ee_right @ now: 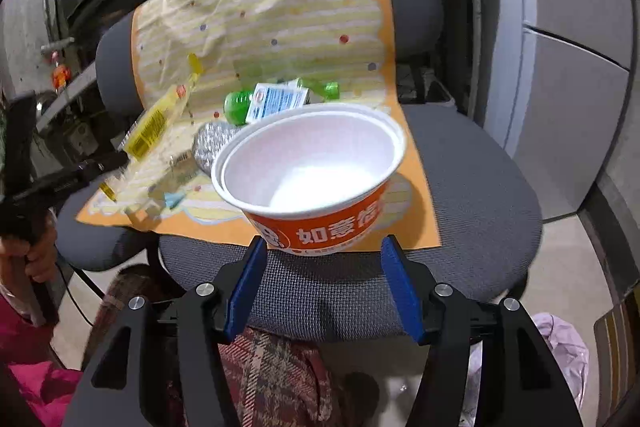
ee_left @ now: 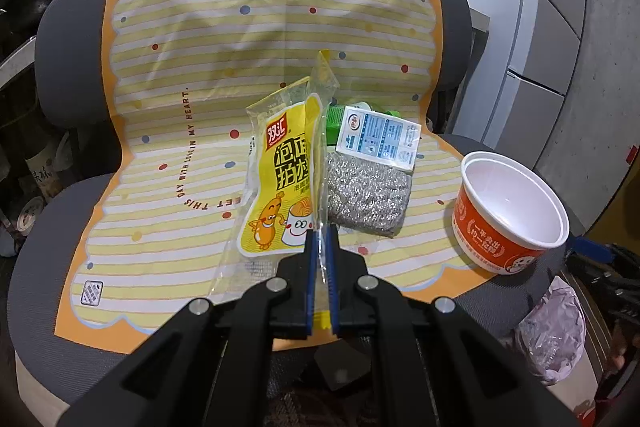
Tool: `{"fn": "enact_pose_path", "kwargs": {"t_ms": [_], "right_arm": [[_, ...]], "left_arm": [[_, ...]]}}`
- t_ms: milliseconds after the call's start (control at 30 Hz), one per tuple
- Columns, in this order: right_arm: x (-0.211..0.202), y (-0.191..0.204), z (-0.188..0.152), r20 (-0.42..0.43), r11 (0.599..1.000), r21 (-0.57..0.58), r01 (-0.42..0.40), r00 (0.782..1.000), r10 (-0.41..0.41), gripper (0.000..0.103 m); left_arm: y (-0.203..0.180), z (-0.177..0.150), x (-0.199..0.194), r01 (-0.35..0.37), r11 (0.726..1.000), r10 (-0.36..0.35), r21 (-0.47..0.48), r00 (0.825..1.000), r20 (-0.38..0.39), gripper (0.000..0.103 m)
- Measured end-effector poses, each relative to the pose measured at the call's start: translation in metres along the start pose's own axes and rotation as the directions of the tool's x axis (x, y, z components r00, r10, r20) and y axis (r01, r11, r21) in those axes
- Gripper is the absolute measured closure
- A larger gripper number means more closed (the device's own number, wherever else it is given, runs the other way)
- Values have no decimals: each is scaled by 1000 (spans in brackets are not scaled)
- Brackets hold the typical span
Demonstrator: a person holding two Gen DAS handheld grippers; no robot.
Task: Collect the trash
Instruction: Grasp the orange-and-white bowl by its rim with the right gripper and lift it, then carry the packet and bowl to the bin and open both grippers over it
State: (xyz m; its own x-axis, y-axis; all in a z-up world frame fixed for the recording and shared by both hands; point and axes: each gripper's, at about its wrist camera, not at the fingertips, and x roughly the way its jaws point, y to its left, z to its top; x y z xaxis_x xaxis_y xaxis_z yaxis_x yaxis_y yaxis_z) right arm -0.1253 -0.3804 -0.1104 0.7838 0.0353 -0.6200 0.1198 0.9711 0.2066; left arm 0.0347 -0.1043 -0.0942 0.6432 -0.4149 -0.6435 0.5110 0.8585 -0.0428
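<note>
Grey office chair draped with a striped yellow mat carries everything. Left claw: blue pads nearly together, pinching the clear edge of a yellow sausage wrapper, which stands lifted over the mat's near edge, about mid-width. Just right of it, on the mat: silver scouring pad; a blue-and-white carton lies on its far edge, partly covering a green bottle. At the mat's near right corner, an orange noodle bowl, upright, white inside. Right claw: spread wide, holding nothing, just short of the bowl's base. Pink plastic bag on the floor, right of the seat.
</note>
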Motion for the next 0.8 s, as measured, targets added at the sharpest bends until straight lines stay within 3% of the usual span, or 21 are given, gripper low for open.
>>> {"fn": "enact_pose_path", "kwargs": {"t_ms": [100,167,233,467,500,533,600,800], "right_arm": [[-17,-11,13,75,998,59,22,997,-26,44],[-15,-20,26,86,992,111,67,993,-77,55],[-5,-30,37,71,981,173,90,992,-104,69],[49,-46,46,-55,953,289,87,996,-75,73],[55,-47,45,-67,951,298,84,996,-67,78],[58,-46,43,-67,950,304,75,996,-58,89],[51,-43,42,-26,950,306,58,998,-53,97],[-2,-42,44,120,955,294,44,989,-82,98]], "left_arm": [[-4,3,-3,2,1000,-2,9,1000,13,100],[-9,7,-4,7,1000,-7,14,1000,23,100],[-15,10,-6,13,1000,-14,23,999,31,100],[-29,11,-9,21,998,-24,60,999,43,100],[-30,12,-9,26,998,-28,61,999,43,100],[-30,12,-9,28,998,-31,62,999,43,100],[-33,11,-10,36,997,-39,69,998,45,100],[-56,11,-17,119,987,-128,110,988,81,100]]}}
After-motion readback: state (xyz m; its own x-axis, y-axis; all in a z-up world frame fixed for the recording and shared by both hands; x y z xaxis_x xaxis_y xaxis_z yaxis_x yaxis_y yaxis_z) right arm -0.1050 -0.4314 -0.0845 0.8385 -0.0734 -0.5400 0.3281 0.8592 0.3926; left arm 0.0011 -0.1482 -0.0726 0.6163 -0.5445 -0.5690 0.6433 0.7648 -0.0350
